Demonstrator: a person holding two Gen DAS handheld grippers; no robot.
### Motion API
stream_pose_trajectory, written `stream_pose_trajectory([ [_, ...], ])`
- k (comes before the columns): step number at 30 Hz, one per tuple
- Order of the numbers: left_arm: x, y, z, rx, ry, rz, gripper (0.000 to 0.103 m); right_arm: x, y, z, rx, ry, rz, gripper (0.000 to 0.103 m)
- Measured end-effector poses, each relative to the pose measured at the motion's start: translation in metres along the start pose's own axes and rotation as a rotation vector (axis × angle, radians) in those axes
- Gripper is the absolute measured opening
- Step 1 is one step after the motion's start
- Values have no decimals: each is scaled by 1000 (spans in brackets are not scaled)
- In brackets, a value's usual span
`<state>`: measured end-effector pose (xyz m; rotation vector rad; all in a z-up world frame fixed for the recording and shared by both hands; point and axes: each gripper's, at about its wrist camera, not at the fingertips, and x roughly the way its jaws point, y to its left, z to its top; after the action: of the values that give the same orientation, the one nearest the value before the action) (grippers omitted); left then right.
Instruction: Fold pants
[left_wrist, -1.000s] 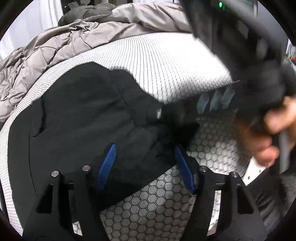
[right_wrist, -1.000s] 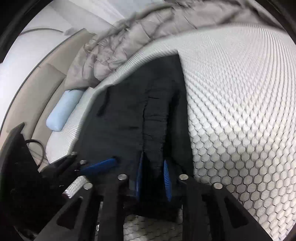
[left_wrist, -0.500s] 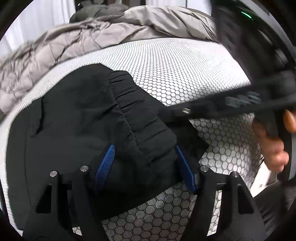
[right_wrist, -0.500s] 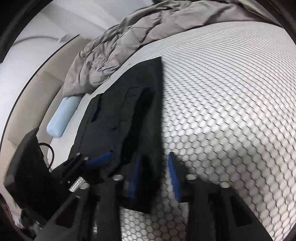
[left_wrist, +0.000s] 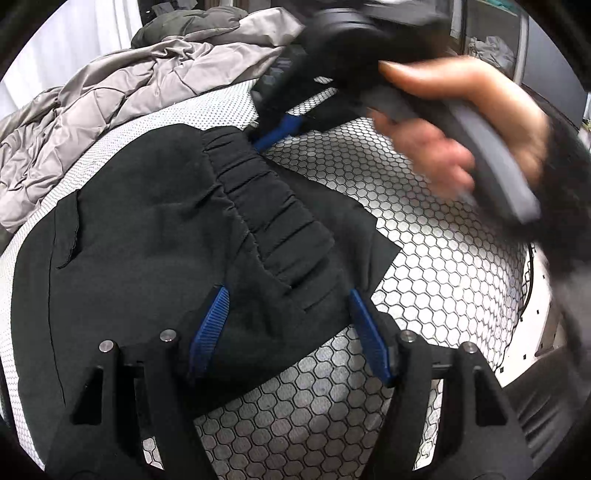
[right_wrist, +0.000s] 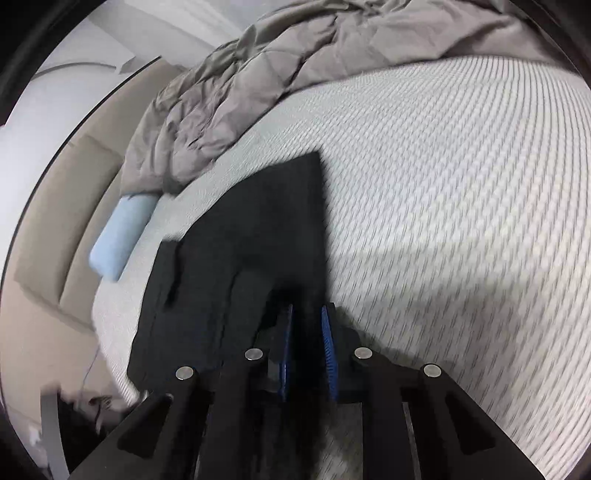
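Observation:
Black pants (left_wrist: 155, 236) lie on a white honeycomb-patterned mattress (left_wrist: 424, 229), folded over with the elastic waistband (left_wrist: 273, 221) on top. My left gripper (left_wrist: 288, 332) is open, its blue pads on either side of the waistband end near the front edge. My right gripper (right_wrist: 306, 347) has its pads close together around a fold of the pants (right_wrist: 258, 229), lifted off the mattress (right_wrist: 443, 184). In the left wrist view the right gripper (left_wrist: 280, 125) and the hand holding it sit at the far corner of the waistband.
A crumpled grey quilt (left_wrist: 129, 85) lies along the far side of the mattress, also in the right wrist view (right_wrist: 258, 85). A light blue pillow (right_wrist: 122, 236) lies by the beige headboard (right_wrist: 66, 206). The mattress edge (left_wrist: 517, 354) is to the right.
The right gripper has risen and moved toward the far end of the waistband and its pads have narrowed on the fabric. The left gripper has stayed open around the waistband.

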<state>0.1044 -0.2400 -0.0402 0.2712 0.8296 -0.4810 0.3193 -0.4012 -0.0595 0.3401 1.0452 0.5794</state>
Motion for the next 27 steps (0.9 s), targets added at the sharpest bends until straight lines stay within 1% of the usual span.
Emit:
stream_pose_trajectory([
  [1,0,1,0,2,1,-7,64,5,-2,10,15,5,3,16],
  [2,-1,3,0,2,3,-19,64,12,-6,22,27,14,32,16],
  [4,-4,4,0,8,11,-36,65,19,-12,29,47,35,37,16],
  [6,-11,9,-1,20,21,-69,65,21,-9,22,37,46,57,16],
  [7,-21,18,-3,13,20,-103,65,19,-8,13,36,48,69,16],
  [8,-30,27,-4,-9,13,-121,65,14,-9,0,43,58,85,16],
  [10,-46,50,-8,-62,-18,-132,65,5,-8,-21,74,68,102,17],
  [12,-61,78,-14,-120,-49,-112,66,-12,0,-48,70,58,97,18],
  [13,-66,94,-19,-152,-55,-86,67,-19,5,-62,59,65,89,18],
  [15,-73,132,-34,-236,-44,-12,67,-33,10,-90,27,67,74,18],
  [17,-77,166,-48,-304,-33,32,67,-43,15,-117,11,63,49,17],
  [19,-82,197,-66,-374,-24,81,67,-50,17,-130,15,48,47,17],
  [21,-90,224,-87,-449,-29,109,67,-60,21,-131,30,-2,65,18],
  [22,-91,234,-95,-485,-32,111,67,-64,23,-128,41,-34,95,23],
  [23,-89,250,-107,-553,-25,98,67,-68,22,-125,57,-64,121,35],
  [24,-85,262,-115,-606,-12,61,67,-68,21,-121,72,-87,137,40],
  [25,-81,270,-122,-645,-13,19,67,-64,18,-115,104,-118,175,43],
  [26,-80,277,-126,-678,-24,-13,66,-61,14,-112,124,-124,197,43],
  [27,-79,281,-127,-698,-37,-66,58,-52,11,-109,158,-116,228,43],
])
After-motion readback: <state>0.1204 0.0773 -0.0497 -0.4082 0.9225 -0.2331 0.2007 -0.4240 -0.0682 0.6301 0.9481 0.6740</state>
